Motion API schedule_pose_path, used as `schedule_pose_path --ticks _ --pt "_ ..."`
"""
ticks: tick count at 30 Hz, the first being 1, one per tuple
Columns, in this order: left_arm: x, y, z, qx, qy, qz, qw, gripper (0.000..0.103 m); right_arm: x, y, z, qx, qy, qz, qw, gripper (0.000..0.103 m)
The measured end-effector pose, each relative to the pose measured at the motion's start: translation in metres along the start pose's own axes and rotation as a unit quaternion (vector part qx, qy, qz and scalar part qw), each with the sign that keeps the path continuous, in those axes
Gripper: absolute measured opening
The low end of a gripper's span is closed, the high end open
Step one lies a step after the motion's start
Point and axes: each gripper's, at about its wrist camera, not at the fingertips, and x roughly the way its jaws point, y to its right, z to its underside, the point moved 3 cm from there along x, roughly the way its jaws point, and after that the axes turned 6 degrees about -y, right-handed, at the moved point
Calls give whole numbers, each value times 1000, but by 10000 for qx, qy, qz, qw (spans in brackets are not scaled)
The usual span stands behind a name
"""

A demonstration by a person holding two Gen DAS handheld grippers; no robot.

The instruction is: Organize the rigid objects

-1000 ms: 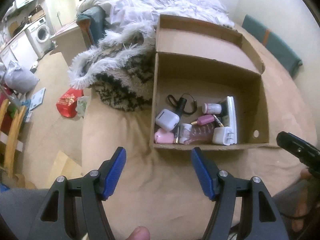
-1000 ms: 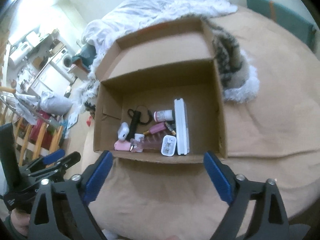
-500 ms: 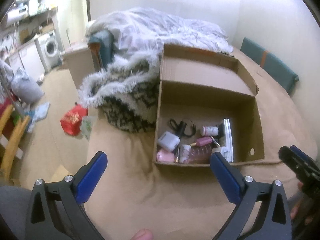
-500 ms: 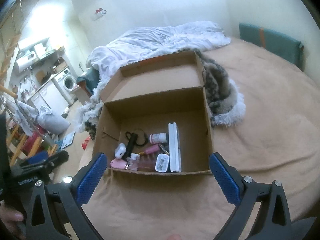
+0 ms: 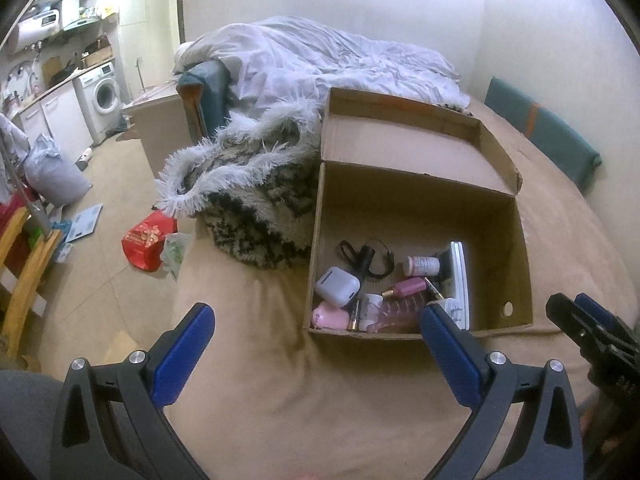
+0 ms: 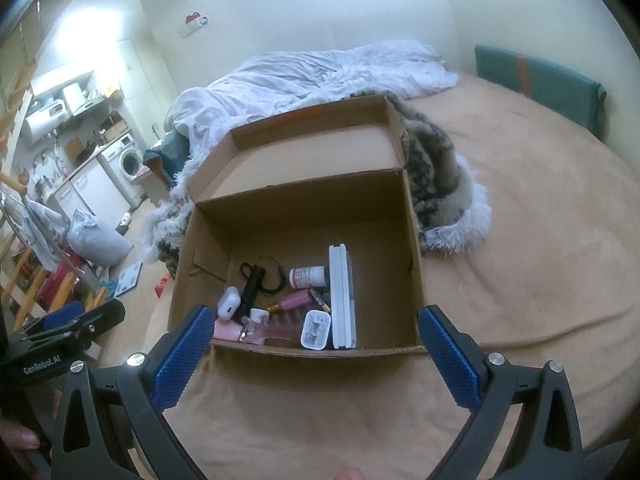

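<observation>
Both tongs, the left tongs (image 5: pixel 316 354) and the right tongs (image 6: pixel 314 354), are now pulled back from the cardboard box (image 6: pixel 414 240) on the bed (image 6: pixel 540 220) and opened wide, with nothing held. The small objects (earbud case (image 5: pixel 337 286), pink bottle (image 5: pixel 409 287), charger (image 6: pixel 316 329)) are gathered inside; the sorting seems finished.

Beyond my claws: tan-covered bed (image 5: pixel 320 400), rumpled white duvet (image 5: pixel 320 56), washing machine (image 5: pixel 105 94) far left, pale walls (image 6: pixel 320 12).

Light: dim, warm indoor | glare: upper walls (blown white) | edges: fisheye-bent, dark corners | focus: soft
</observation>
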Motion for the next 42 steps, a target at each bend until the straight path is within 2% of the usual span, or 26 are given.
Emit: schedule_pose_path --ticks 42 --pt "2 5 4 56 -55 28 10000 102 -1 1 0 -49 -7 32 10000 103"
